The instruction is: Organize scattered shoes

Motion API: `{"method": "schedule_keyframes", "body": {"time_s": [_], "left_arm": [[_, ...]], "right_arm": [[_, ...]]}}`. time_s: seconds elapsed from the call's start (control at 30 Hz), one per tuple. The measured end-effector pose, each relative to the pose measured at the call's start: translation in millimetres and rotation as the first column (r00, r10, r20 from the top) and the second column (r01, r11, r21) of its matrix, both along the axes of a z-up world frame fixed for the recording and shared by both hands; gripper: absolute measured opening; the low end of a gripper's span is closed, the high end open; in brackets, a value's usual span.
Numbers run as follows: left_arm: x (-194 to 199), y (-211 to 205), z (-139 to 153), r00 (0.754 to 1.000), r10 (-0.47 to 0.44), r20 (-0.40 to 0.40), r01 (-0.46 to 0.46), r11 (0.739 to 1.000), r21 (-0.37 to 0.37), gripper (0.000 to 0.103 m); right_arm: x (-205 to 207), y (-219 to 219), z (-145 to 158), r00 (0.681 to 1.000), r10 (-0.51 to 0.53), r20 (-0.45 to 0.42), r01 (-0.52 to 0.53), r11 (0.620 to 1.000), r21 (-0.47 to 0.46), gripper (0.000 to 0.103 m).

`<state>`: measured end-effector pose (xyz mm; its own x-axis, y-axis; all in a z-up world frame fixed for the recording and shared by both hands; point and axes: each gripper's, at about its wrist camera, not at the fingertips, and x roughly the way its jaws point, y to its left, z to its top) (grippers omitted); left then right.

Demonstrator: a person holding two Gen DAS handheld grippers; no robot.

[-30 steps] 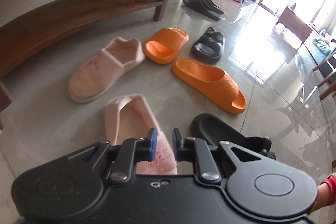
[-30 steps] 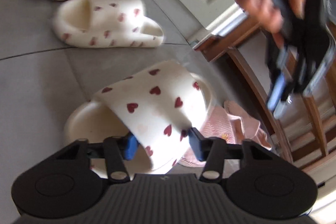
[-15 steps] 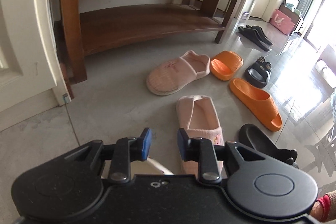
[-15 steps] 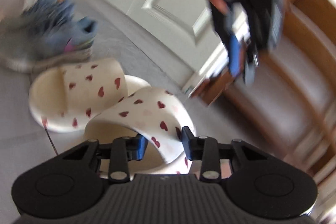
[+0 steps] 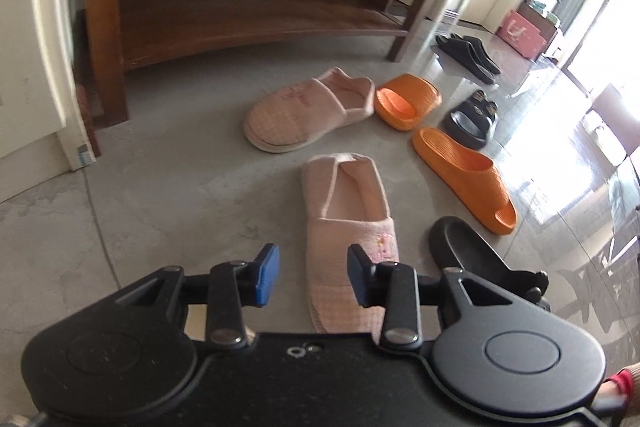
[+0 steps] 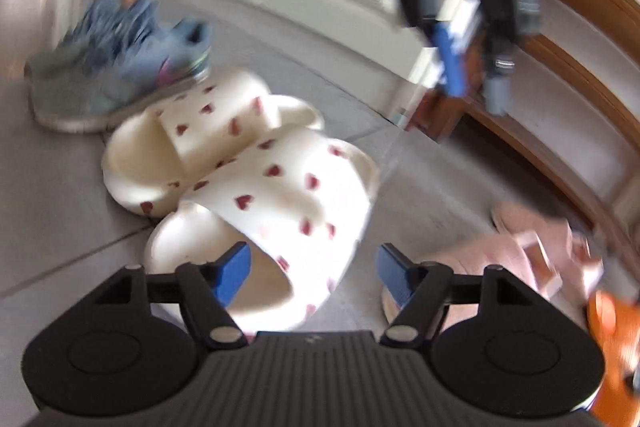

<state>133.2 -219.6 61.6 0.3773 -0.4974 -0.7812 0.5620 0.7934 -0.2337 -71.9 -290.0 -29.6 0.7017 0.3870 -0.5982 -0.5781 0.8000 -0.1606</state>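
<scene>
Released, the heart slide (image 6: 280, 211) lies between the right tool's (image 6: 312, 271) just-widened jaws; left tool (image 5: 312, 275) parted, empty.

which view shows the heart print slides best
The right wrist view: both heart print slides lie side by side and touching on the floor just past the open right gripper, though blurred. The left wrist view shows at most a pale sliver low behind its own gripper.
</scene>
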Motion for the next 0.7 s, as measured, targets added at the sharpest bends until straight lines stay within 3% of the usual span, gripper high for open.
{"method": "schedule_keyframes", "body": {"time_s": [0.13,0.3,0.37,0.43,0.53,0.63,0.7], "left_arm": [[-6.2,-26.0,-21.9,0.999,-0.04,0.015,0.039,0.998,0.048,0.037],[-4.5,-66.1,-42.9,0.987,-0.133,0.089,0.121,0.985,0.125,0.042],[-6.5,-83.6,-46.8,0.961,-0.239,0.137,0.212,0.959,0.187,0.042],[-10.8,-102.1,-52.4,0.911,-0.372,0.177,0.315,0.906,0.282,0.045],[-17.1,-127.7,-62.0,0.813,-0.547,0.2,0.431,0.795,0.426,0.045],[-12.8,-144.9,-74.2,0.741,-0.652,0.161,0.502,0.697,0.513,0.046],[-7.9,-155.2,-84.2,0.696,-0.717,0.045,0.59,0.606,0.533,0.047]], "right_arm": [[1.1,-52.7,8.3,0.971,-0.22,-0.088,0.23,0.967,0.115,0.073],[7.8,-109.1,10.5,0.871,-0.454,-0.188,0.486,0.85,0.201,0.073],[9.7,-124.6,12.5,0.84,-0.494,-0.225,0.539,0.807,0.239,0.073],[8.4,-137.4,16.4,0.822,-0.522,-0.228,0.568,0.781,0.258,0.073],[-0.4,-144.6,20.3,0.817,-0.536,-0.211,0.575,0.78,0.247,0.073],[-11.5,-152.8,21.1,0.812,-0.54,-0.221,0.583,0.776,0.242,0.073],[-18.1,-157.0,21.5,0.808,-0.545,-0.223,0.587,0.774,0.236,0.073]]}}
